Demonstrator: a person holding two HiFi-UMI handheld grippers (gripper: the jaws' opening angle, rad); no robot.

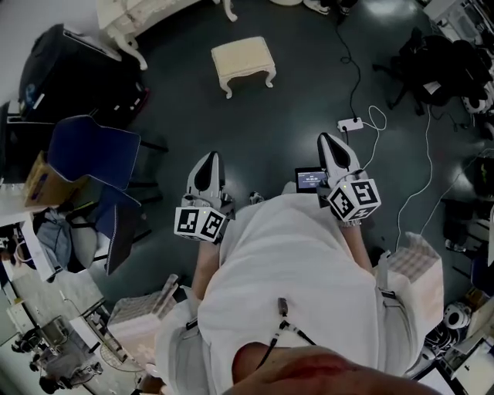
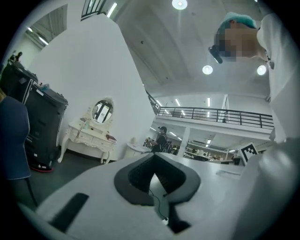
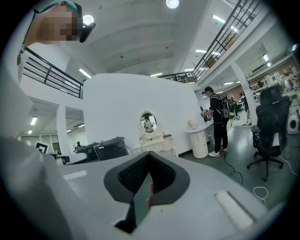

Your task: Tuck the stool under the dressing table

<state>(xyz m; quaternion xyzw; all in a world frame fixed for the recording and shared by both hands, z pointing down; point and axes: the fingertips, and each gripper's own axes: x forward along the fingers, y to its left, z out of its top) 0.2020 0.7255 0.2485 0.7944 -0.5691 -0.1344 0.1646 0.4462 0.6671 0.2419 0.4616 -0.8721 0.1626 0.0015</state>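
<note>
— Left gripper [image 1: 209, 156]: open or closed?
— Closed right up, pads together, nothing between them. Held out level at waist height, marker cube [image 1: 199, 223] nearest the body, forearm tucked against the white shirt [image 1: 293, 254].
— And the right gripper [image 1: 327, 140]?
— Same: pressed shut, empty. Tipped slightly downward. Well apart from the left one, both pointing the same way.
— Whereabouts the stool [image 1: 243, 62]?
— On the dark floor [image 1: 293, 92], well ahead of both tips, between the two lines of aim and a little nearer the left's. Upright on four curved legs, cream cushion up, touched by neither gripper.
— Dressing table [image 1: 127, 19]?
— Beyond the stool and off to the left of the left gripper, against the white wall [image 2: 93, 70], oval mirror [image 2: 102, 110] on top. Clear gap between stool and table.
— Anything close to the right tip?
— White power strip [image 1: 350, 123] and cable on the floor just ahead. Small lit screen [image 1: 311, 179] just inside the right gripper, perhaps mounted on it; hard to tell.
</note>
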